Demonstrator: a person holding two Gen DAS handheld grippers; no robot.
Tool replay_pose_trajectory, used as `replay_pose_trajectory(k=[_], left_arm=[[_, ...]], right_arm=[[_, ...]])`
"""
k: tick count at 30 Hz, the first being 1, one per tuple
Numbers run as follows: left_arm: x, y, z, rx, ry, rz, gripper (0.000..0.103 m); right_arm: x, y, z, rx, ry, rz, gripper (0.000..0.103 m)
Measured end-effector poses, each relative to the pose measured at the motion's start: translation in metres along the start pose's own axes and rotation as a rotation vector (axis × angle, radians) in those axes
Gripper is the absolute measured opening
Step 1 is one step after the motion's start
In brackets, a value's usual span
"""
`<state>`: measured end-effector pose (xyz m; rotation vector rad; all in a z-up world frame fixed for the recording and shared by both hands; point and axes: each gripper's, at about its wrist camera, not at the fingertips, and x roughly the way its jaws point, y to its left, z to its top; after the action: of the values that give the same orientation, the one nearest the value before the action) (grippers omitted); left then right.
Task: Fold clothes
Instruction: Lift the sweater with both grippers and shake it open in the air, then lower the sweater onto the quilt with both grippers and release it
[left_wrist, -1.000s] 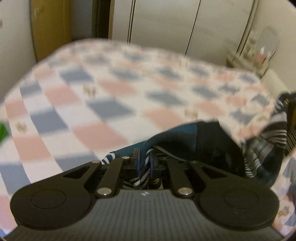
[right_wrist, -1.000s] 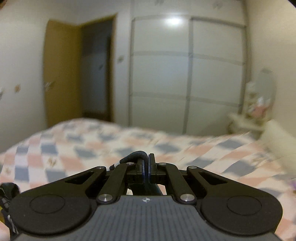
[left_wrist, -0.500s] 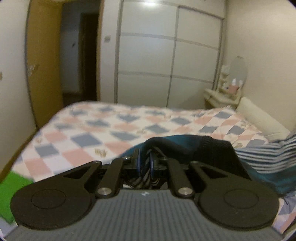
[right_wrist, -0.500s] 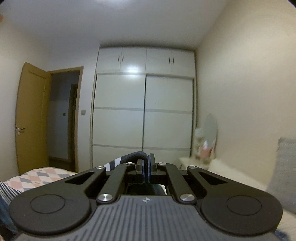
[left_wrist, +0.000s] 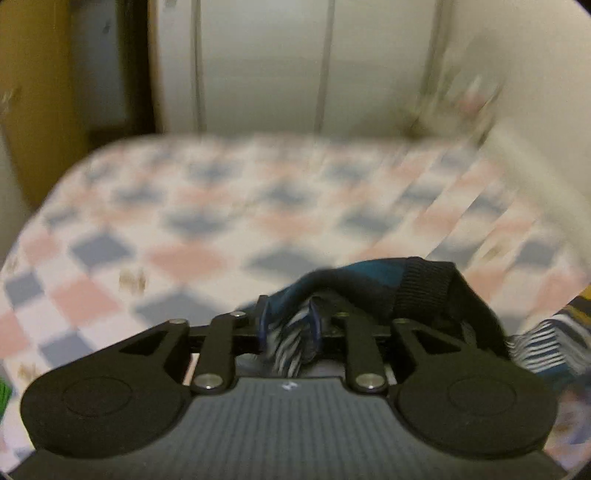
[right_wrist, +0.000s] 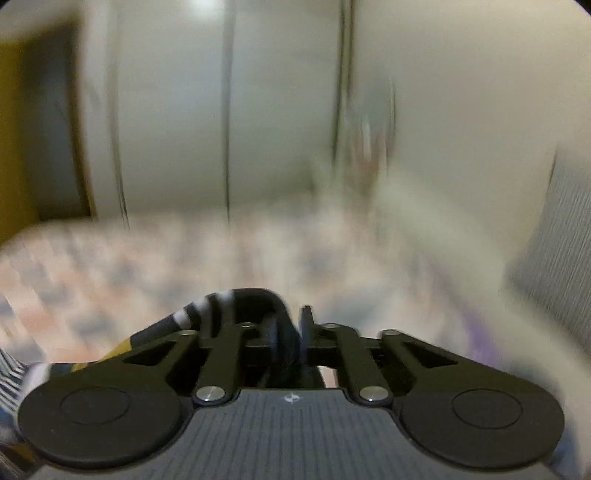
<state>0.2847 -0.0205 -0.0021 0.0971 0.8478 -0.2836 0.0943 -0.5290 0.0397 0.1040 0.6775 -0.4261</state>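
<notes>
The left tongs (left_wrist: 287, 325) are clenched on a bunch of the jumper (left_wrist: 384, 280), a striped knit of teal, black and white. The white-and-dark striped part is pinched between the blue fingers (left_wrist: 263, 317), and a dark ribbed band arches up over the tongs and falls away to their right side. More of the striped cloth (left_wrist: 546, 343) hangs or lies off to the right of that band, near the edge of the bed (left_wrist: 177, 229).

The right tongs (right_wrist: 291, 332) are likewise closed tight on the jumper (right_wrist: 258, 299); a black rolled edge loops up between the fingers (right_wrist: 306, 321), and a sleeve-like stretch with white, black and mustard bands trails away to the left of them. A bit of fine striped cloth shows at the far left edge of that view.

Beyond both tongs lies the bed, covered in a quilt of pink, blue-grey and white checks. Behind the bed stands a pale wardrobe (left_wrist: 266, 74) with sliding doors, and left of the wardrobe a wooden door (left_wrist: 33, 92). A grey ribbed cushion (right_wrist: 554, 251) sits at the right side of the bed, perhaps a pillow; both views are badly smeared by motion, so finer detail is lost
</notes>
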Motion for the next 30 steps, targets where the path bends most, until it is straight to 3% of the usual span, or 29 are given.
replay_pose_trajectory(k=[1, 3, 6, 9, 11, 14, 15, 16, 19, 20, 21, 24, 25, 26, 27, 28, 29, 30], left_arm=[[0.019, 0.001, -0.017, -0.025, 0.047, -0.002, 0.02], [0.058, 0.004, -0.05, -0.075, 0.141, -0.005, 0.023], [0.09, 0.024, -0.118, -0.176, 0.275, 0.025, 0.028], [0.103, 0.057, -0.181, -0.266, 0.399, 0.084, 0.029], [0.103, 0.073, -0.211, -0.308, 0.447, 0.124, 0.031], [0.12, 0.094, -0.218, -0.327, 0.456, 0.157, 0.037], [0.126, 0.096, -0.212, -0.319, 0.44, 0.154, 0.04], [0.132, 0.097, -0.205, -0.304, 0.42, 0.143, 0.048], [0.161, 0.091, -0.182, -0.202, 0.357, 0.12, 0.076], [0.173, 0.089, -0.175, -0.166, 0.339, 0.116, 0.081], [0.188, 0.09, -0.171, -0.138, 0.34, 0.122, 0.082], [0.234, 0.1, -0.17, -0.113, 0.387, 0.135, 0.079], [0.248, 0.104, -0.171, -0.114, 0.407, 0.133, 0.062], [0.254, 0.108, -0.173, -0.127, 0.408, 0.103, 0.025], [0.252, 0.108, -0.171, -0.123, 0.393, 0.088, 0.008], [0.25, 0.107, -0.17, -0.12, 0.379, 0.073, 0.004], [0.247, 0.107, -0.167, -0.115, 0.363, 0.062, 0.004], [0.236, 0.11, -0.16, -0.106, 0.326, 0.075, 0.004]], right_arm=[[0.037, 0.006, -0.012, -0.024, 0.106, -0.008, 0.027], [0.099, 0.024, -0.041, -0.085, 0.266, -0.028, 0.031], [0.134, 0.048, -0.091, -0.108, 0.34, 0.05, 0.052], [0.144, 0.053, -0.146, -0.102, 0.395, 0.157, 0.053], [0.146, 0.074, -0.164, -0.167, 0.396, 0.216, 0.053], [0.148, 0.111, -0.187, -0.287, 0.381, 0.295, 0.053], [0.153, 0.123, -0.187, -0.324, 0.367, 0.309, 0.059], [0.159, 0.135, -0.185, -0.355, 0.351, 0.32, 0.067], [0.181, 0.164, -0.178, -0.394, 0.312, 0.352, 0.077], [0.188, 0.174, -0.175, -0.407, 0.299, 0.363, 0.08], [0.195, 0.183, -0.173, -0.421, 0.286, 0.373, 0.086], [0.223, 0.208, -0.185, -0.508, 0.289, 0.37, 0.088], [0.232, 0.216, -0.189, -0.537, 0.289, 0.369, 0.087], [0.241, 0.224, -0.193, -0.567, 0.29, 0.368, 0.085], [0.25, 0.232, -0.197, -0.596, 0.291, 0.367, 0.073], [0.259, 0.24, -0.201, -0.624, 0.292, 0.367, 0.035], [0.265, 0.244, -0.199, -0.628, 0.306, 0.389, 0.008], [0.266, 0.244, -0.19, -0.588, 0.286, 0.396, 0.005]])
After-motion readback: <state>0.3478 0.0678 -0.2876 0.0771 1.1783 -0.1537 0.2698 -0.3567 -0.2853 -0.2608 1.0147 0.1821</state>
